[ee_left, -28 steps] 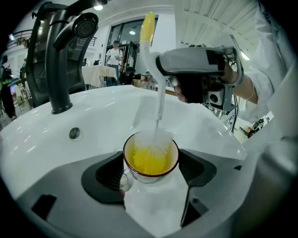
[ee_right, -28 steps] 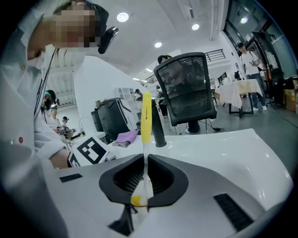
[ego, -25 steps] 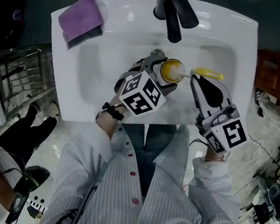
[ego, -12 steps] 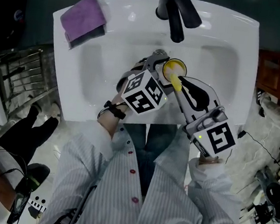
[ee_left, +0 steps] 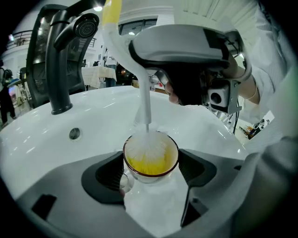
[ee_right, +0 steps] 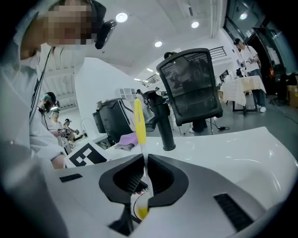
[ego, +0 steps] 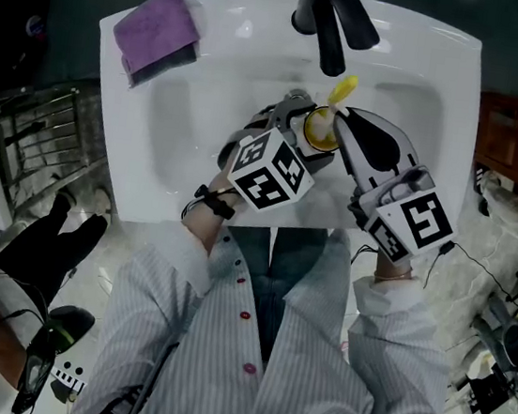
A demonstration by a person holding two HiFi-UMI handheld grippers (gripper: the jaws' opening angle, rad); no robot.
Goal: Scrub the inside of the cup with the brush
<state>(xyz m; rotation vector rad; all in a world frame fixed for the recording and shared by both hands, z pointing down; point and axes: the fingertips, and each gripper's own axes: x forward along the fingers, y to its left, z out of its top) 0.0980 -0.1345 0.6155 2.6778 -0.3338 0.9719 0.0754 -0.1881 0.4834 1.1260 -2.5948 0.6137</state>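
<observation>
A small cup (ee_left: 150,162) with a yellow inside and a brown rim sits between the jaws of my left gripper (ee_left: 151,168), which is shut on it over the white sink basin (ego: 204,118). The cup (ego: 319,129) shows just right of that gripper's marker cube in the head view. My right gripper (ee_right: 143,179) is shut on the brush handle (ee_right: 139,122), yellow at its top end. The white bristle head (ee_left: 146,146) stands inside the cup, with the handle (ego: 340,91) rising almost upright toward the faucet. My right gripper (ego: 345,127) hangs just above and right of the cup.
A black faucet (ego: 329,21) arches over the back of the basin, close above the brush's top. A purple cloth (ego: 156,32) lies on the sink's back left corner. The overflow hole (ee_left: 74,134) is in the basin wall. A wire rack (ego: 31,138) stands left of the sink.
The right gripper swung from the right of the cup to over it, and the brush handle tipped from lying sideways to nearly upright. The left gripper held the cup still.
</observation>
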